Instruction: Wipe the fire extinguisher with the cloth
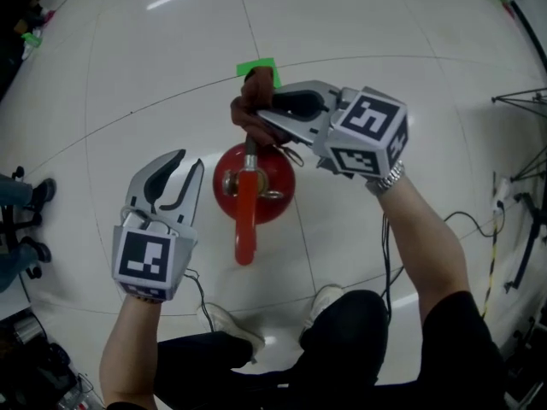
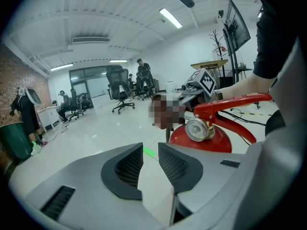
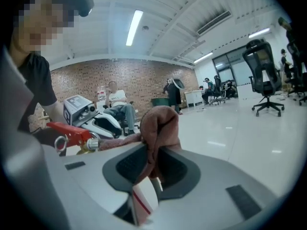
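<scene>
A red fire extinguisher [image 1: 267,182] stands upright on the pale floor, seen from above, with its red handle lever [image 1: 246,225] pointing toward me. My right gripper [image 1: 263,118] is over its far side, just above the valve, shut on a bunched brown cloth [image 1: 254,101]. In the right gripper view the cloth [image 3: 160,121] bulges up from between the pads. My left gripper [image 1: 185,167] hovers left of the extinguisher, apart from it. Its jaws stand a narrow gap apart with nothing between them [image 2: 150,150]. The extinguisher [image 2: 213,137] and its gauge [image 2: 196,129] lie just ahead to the right.
A green tape mark [image 1: 258,68] lies on the floor beyond the extinguisher. Cables [image 1: 479,229] and a stand [image 1: 523,101] are at the right, a person's feet [image 1: 26,199] at the left edge. Office chairs [image 2: 120,87] and seated people are farther off.
</scene>
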{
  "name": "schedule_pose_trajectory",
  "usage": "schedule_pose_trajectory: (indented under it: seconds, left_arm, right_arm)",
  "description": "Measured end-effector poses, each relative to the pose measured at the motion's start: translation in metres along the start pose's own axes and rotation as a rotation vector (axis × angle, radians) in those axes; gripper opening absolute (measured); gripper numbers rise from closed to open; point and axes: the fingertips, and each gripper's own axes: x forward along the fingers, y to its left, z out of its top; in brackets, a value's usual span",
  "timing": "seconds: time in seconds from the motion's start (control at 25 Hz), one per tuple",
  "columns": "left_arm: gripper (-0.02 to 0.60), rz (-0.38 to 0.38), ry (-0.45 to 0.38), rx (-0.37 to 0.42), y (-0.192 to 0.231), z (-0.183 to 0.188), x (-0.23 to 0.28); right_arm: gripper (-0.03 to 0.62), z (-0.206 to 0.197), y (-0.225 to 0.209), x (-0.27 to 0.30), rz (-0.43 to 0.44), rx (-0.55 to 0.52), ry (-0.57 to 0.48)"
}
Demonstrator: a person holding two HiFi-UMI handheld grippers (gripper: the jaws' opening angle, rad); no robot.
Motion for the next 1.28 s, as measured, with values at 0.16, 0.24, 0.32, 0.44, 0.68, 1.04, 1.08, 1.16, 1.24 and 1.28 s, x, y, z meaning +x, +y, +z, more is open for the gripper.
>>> schedule_pose_trajectory:
  seconds: [0.16, 0.24, 0.32, 0.44, 0.68, 1.04, 1.08, 1.16, 1.24, 1.28]
  left_arm:
    - [0.084, 0.041, 0.009, 0.004, 0.014, 0.01, 0.009]
    - [0.084, 0.056, 0.022, -0.005, 0.019, 0.01, 0.011]
    - [0.084, 0.068, 0.039, -0.013, 0.023, 0.007, 0.015]
    - [0.084, 0.086, 0.064, -0.01, 0.031, 0.001, 0.023]
    - [0.084, 0.095, 0.102, -0.016, 0.037, -0.002, 0.043]
    - [0.084, 0.124, 0.15, 0.0, 0.043, -0.014, 0.054]
    - [0.084, 0.128, 0.155, -0.002, 0.043, -0.016, 0.054]
    - [0.084, 0.133, 0.165, -0.001, 0.042, -0.019, 0.053]
    - [0.084, 0.137, 0.168, -0.003, 0.043, -0.021, 0.052]
    - [0.084, 0.138, 0.167, -0.006, 0.043, -0.021, 0.051]
  right_arm:
    - [0.089, -0.012, -0.008, 0.002, 0.013, 0.043, -0.032]
    - [0.089, -0.02, -0.013, 0.002, 0.017, 0.063, -0.042]
    - [0.089, -0.029, -0.018, 0.004, 0.021, 0.082, -0.045]
    - [0.089, -0.043, -0.023, 0.007, 0.03, 0.105, -0.046]
    - [0.089, -0.07, -0.033, 0.013, 0.039, 0.16, -0.05]
    - [0.089, -0.134, -0.047, 0.026, 0.025, 0.262, -0.005]
    - [0.089, -0.143, -0.048, 0.028, 0.023, 0.277, 0.004]
    - [0.087, -0.161, -0.05, 0.032, 0.02, 0.302, 0.026]
    - [0.087, -0.178, -0.053, 0.035, 0.017, 0.322, 0.05]
    - [0.087, -0.187, -0.054, 0.038, 0.014, 0.331, 0.064]
